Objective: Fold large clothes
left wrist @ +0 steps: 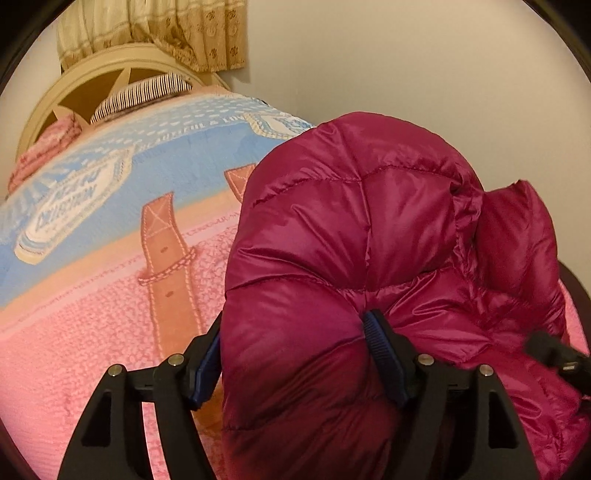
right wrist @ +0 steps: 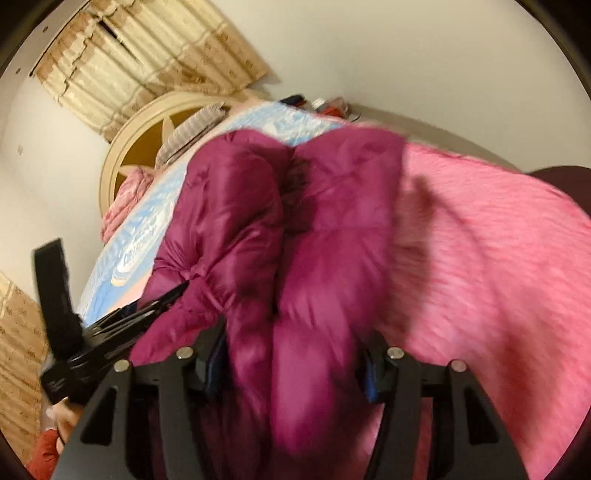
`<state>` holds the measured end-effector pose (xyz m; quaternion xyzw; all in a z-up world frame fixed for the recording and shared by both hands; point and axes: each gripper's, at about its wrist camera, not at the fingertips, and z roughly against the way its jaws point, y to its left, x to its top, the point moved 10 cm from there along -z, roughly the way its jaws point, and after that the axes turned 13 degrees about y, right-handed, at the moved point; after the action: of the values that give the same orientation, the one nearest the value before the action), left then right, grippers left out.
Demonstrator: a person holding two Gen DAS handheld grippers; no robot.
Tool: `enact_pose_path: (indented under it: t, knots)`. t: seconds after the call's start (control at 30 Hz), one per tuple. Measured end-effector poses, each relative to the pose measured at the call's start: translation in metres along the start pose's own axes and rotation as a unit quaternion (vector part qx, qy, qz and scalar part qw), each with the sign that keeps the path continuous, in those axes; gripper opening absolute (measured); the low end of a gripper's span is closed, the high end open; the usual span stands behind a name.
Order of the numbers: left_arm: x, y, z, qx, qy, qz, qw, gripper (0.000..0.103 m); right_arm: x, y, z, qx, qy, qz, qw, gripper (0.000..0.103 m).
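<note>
A magenta puffer jacket (left wrist: 351, 240) lies bunched on the pink and blue bed blanket (left wrist: 92, 332). My left gripper (left wrist: 295, 354) has a thick fold of it filling its jaws; the right pad (left wrist: 384, 354) sinks into a crease and the left pad sits against the fold's edge. In the blurred right wrist view the jacket (right wrist: 295, 221) runs up between the fingers of my right gripper (right wrist: 293, 363), whose jaws stand wide with the fold loose between them. The left gripper's black body (right wrist: 110, 325) shows at the left of that view, beside the jacket.
A cream round headboard (left wrist: 74, 85), a striped pillow (left wrist: 144, 94) and a folded pink blanket (left wrist: 44, 147) lie at the bed's far end under a beige curtain (left wrist: 166, 29). A plain wall runs along the far side. Small items (right wrist: 328, 105) sit beyond the bed.
</note>
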<state>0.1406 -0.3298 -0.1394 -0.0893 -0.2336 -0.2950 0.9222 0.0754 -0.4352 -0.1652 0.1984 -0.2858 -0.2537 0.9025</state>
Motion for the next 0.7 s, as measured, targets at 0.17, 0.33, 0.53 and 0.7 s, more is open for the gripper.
enact_pose_path:
  t: [0.17,0.33,0.53,0.7]
  knots:
    - [0.001,0.001,0.002,0.032,-0.01,-0.009,0.9994,0.074,-0.009,0.0,0.064,-0.081,-0.081,0.021,0.993,0.054]
    - [0.0,0.006,0.007,0.06,-0.012,-0.013,0.998,0.074,0.006,0.055,0.074,-0.156,-0.103,0.107,0.976,0.028]
    - [-0.005,0.01,0.019,0.061,-0.013,-0.017,0.9979,0.074,0.032,0.043,0.009,-0.143,-0.037,0.054,0.988,0.028]
    - [-0.005,0.011,0.024,0.051,-0.013,-0.009,0.9986,0.08,0.022,-0.012,-0.02,-0.168,0.001,0.012,0.986,0.019]
